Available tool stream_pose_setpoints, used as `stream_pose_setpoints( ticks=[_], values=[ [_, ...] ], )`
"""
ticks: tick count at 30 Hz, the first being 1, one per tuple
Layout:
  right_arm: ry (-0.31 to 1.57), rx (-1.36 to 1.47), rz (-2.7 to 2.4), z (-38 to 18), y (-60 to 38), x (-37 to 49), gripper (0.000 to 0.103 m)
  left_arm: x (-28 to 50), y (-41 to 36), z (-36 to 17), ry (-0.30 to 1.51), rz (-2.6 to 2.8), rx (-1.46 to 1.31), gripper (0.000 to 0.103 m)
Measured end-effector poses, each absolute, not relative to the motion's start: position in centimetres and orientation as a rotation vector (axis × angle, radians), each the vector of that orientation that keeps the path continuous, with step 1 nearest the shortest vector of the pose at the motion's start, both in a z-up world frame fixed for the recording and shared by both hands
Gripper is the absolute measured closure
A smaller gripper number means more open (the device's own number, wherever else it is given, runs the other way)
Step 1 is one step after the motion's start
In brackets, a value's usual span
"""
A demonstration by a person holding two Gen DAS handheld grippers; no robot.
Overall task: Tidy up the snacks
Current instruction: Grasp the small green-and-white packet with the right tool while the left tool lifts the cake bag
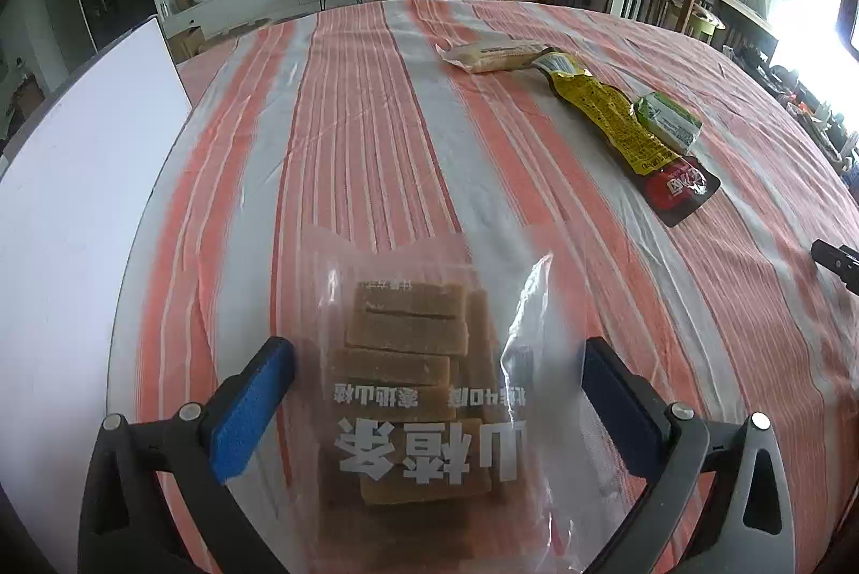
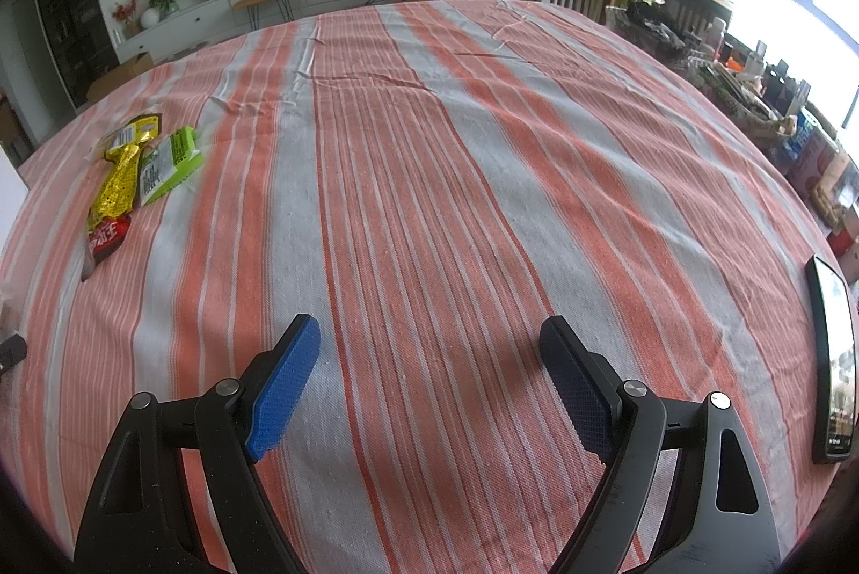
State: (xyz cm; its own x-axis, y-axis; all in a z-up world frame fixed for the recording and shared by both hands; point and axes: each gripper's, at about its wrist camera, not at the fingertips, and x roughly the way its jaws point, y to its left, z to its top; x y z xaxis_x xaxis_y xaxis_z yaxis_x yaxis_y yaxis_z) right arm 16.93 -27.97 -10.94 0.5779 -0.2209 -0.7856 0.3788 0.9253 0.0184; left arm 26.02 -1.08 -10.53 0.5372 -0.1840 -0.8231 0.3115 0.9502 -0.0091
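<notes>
A clear bag of brown hawthorn strips (image 1: 419, 375) lies on the striped tablecloth between the fingers of my left gripper (image 1: 437, 359), which is open around it, pads apart from the bag. Farther right lie a pale rice-cracker pack (image 1: 491, 56), a yellow and red snack packet (image 1: 617, 120) and a green wrapped snack (image 1: 668, 120). In the right wrist view my right gripper (image 2: 429, 351) is open and empty over bare cloth. The yellow packet (image 2: 121, 176) and green snack (image 2: 169, 163) lie far to its left.
A white board (image 1: 80, 198) lies along the table's left edge. A black phone (image 2: 832, 364) lies near the table's right edge. Clutter of boxes and bottles (image 2: 778, 117) stands beyond the right edge. My right gripper's tip (image 1: 835, 257) shows at the left view's right border.
</notes>
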Motion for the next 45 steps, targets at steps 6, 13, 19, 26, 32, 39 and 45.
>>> stream_pose_setpoints(
  ticks=[6, 13, 19, 26, 32, 39, 45],
  values=[
    [0.889, 0.192, -0.354, -11.0, -28.0, 16.9, 0.016, 25.9, -1.1, -10.6, 0.959, -0.294, 0.141, 0.000],
    [0.832, 0.224, -0.082, -9.3, -26.1, 19.8, 0.017, 25.9, -1.1, -10.6, 0.959, -0.296, 0.141, 0.000],
    [0.977, 0.131, 0.076, -8.3, -22.9, 30.8, 0.020, 25.9, -1.1, -10.6, 0.958, -0.297, 0.141, 0.000],
    [1.074, -0.040, 0.142, -10.3, -18.8, 34.9, 0.045, 26.0, -1.1, -10.6, 0.959, -0.298, 0.142, 0.000],
    [1.054, 0.107, 0.093, -7.9, -21.1, 31.6, 0.051, 26.0, -0.9, -10.4, 1.017, -0.369, 0.199, 0.006],
    [0.971, 0.509, 0.305, -6.9, -26.8, 21.7, 0.051, 24.3, 3.2, -8.5, 1.014, -0.366, -0.061, 0.054],
    [0.963, 0.671, 0.376, -6.4, -25.8, 19.5, 0.051, 20.0, 9.3, -2.4, 0.874, -0.443, -0.378, 0.054]
  ],
)
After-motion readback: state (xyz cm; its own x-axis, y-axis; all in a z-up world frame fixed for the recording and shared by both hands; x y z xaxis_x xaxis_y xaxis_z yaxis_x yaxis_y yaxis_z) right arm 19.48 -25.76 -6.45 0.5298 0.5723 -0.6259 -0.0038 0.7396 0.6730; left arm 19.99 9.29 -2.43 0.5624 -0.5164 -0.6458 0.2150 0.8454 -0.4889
